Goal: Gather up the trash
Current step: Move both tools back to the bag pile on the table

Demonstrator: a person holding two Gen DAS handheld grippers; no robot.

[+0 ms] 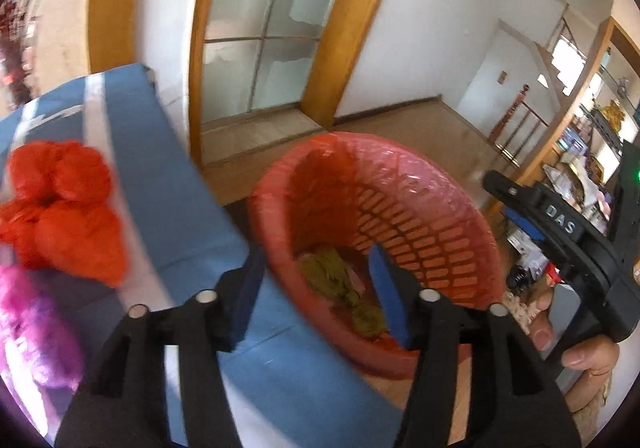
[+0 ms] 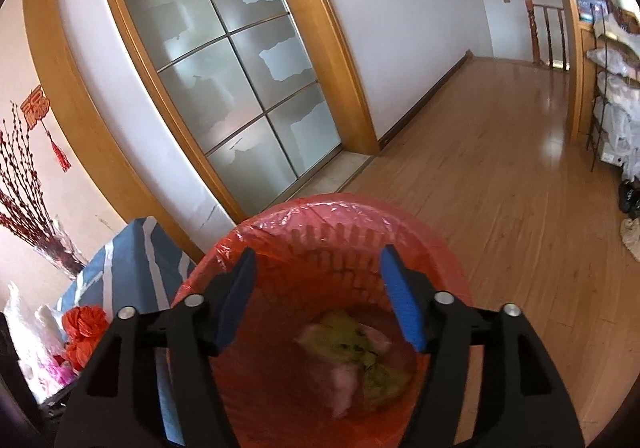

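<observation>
A red slatted waste basket (image 1: 452, 220) lined with a pink plastic bag stands on the wood floor beside a blue-covered table (image 1: 168, 184). Crumpled green and pink trash (image 1: 340, 284) lies at its bottom. My left gripper (image 1: 316, 288) is open over the basket's near rim, nothing between its blue pads. In the right wrist view my right gripper (image 2: 318, 300) is open directly above the basket (image 2: 348, 228), with the green and pink trash (image 2: 352, 352) lying loose below it. A crumpled red bag (image 1: 60, 208) and a purple one (image 1: 28, 332) lie on the table.
A frosted glass door (image 2: 224, 72) in a wood frame stands behind the basket. Bare wood floor (image 2: 500, 168) stretches right toward a stair railing (image 2: 544, 36) and cluttered shelves (image 2: 616, 88). A hand (image 1: 576, 340) holds the right gripper's body at the left view's right edge.
</observation>
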